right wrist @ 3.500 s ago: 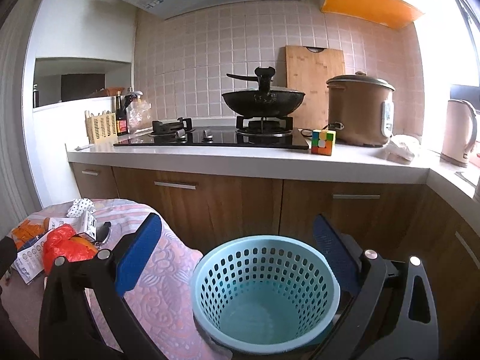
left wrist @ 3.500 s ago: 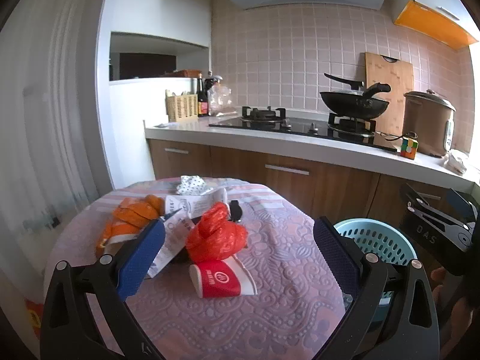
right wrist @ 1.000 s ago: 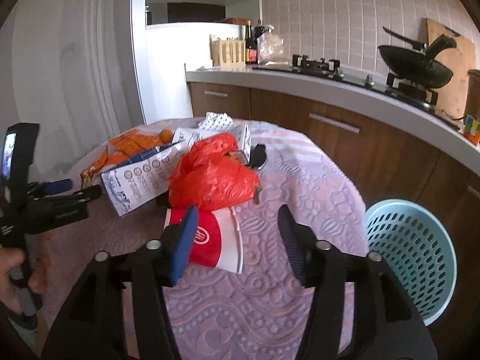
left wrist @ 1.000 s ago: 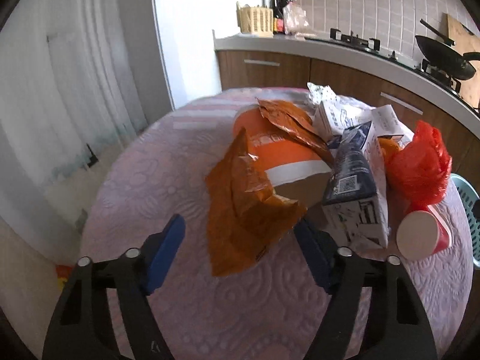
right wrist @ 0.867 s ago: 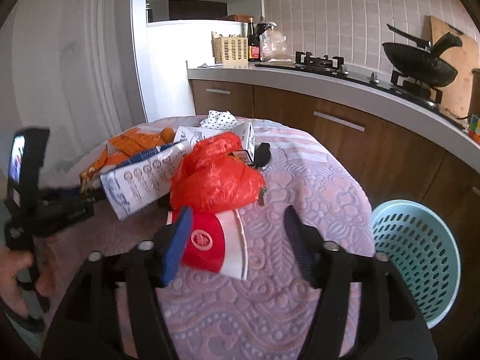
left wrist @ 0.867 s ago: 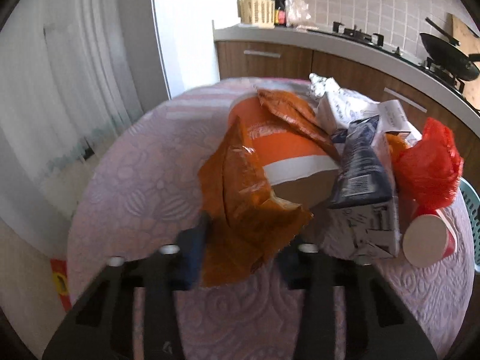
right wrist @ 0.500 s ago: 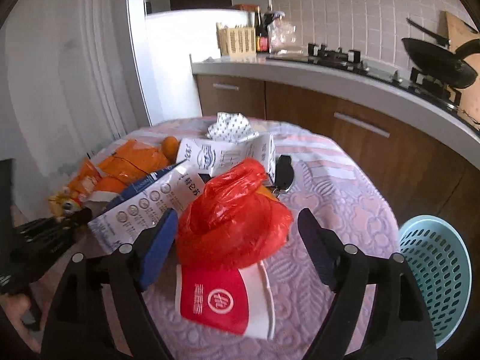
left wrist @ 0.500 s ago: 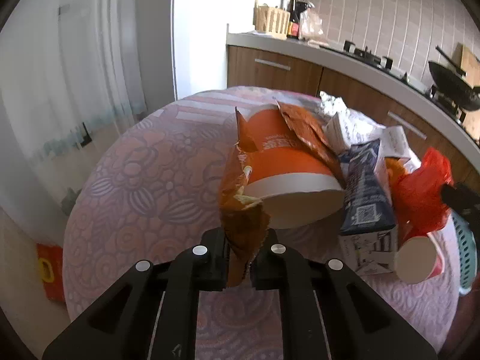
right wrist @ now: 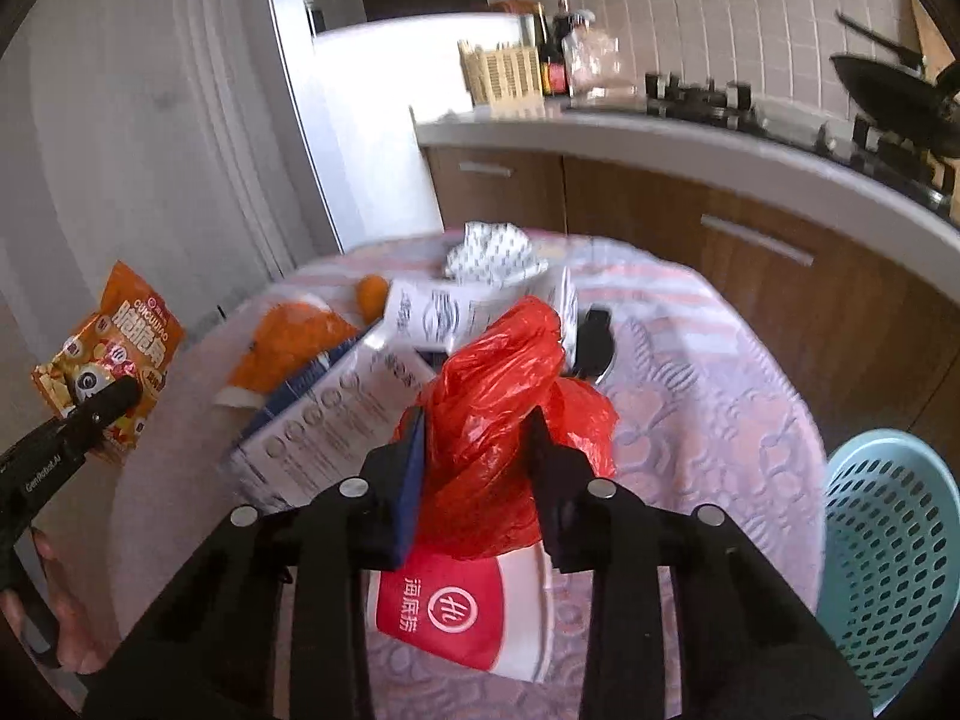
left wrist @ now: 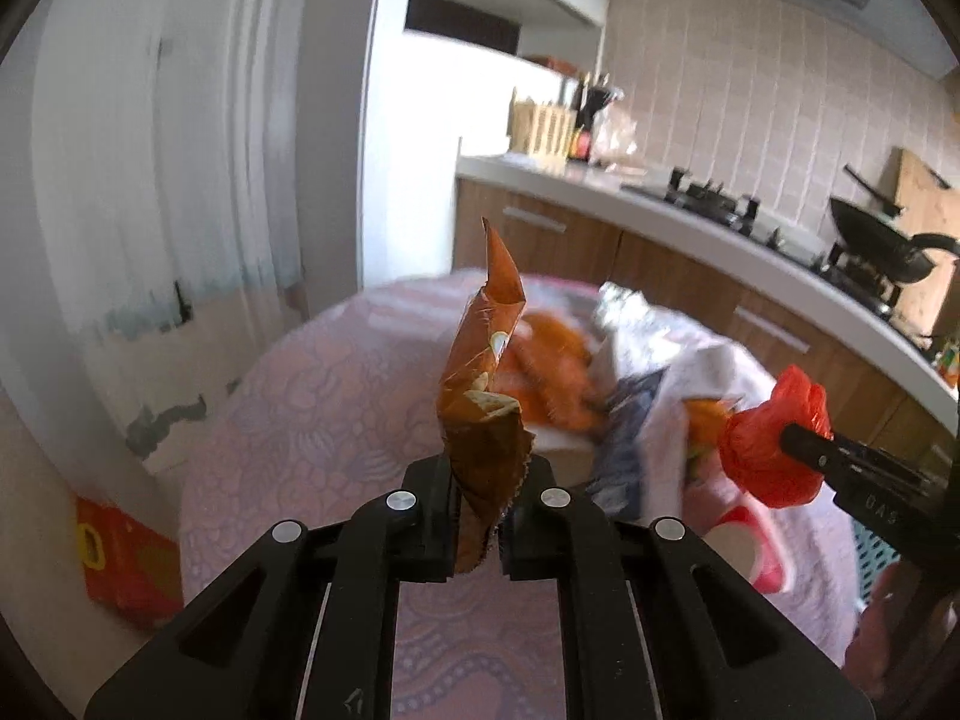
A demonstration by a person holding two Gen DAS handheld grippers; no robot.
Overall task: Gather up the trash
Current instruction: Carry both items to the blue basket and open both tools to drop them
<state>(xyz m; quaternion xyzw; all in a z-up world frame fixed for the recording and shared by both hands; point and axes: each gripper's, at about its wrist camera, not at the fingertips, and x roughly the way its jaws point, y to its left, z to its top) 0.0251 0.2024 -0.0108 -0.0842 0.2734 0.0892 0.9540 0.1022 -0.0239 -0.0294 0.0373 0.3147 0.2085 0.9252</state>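
Orange snack wrapper [left wrist: 486,414]: clenched in left gripper [left wrist: 480,531], lifted above bench [left wrist: 312,420]. Red plastic bag [right wrist: 504,420]: right gripper [right wrist: 477,450] has just been closing on it, atop the bench pile. Blue basket [right wrist: 894,546] beside bench: nothing visible inside. Cup [right wrist: 456,612], cartons [right wrist: 336,420] remain uncollected

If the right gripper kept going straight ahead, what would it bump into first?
Probably the white printed carton lying just behind the crumpled red plastic bag that the right gripper already squeezes; depth is hard to judge.
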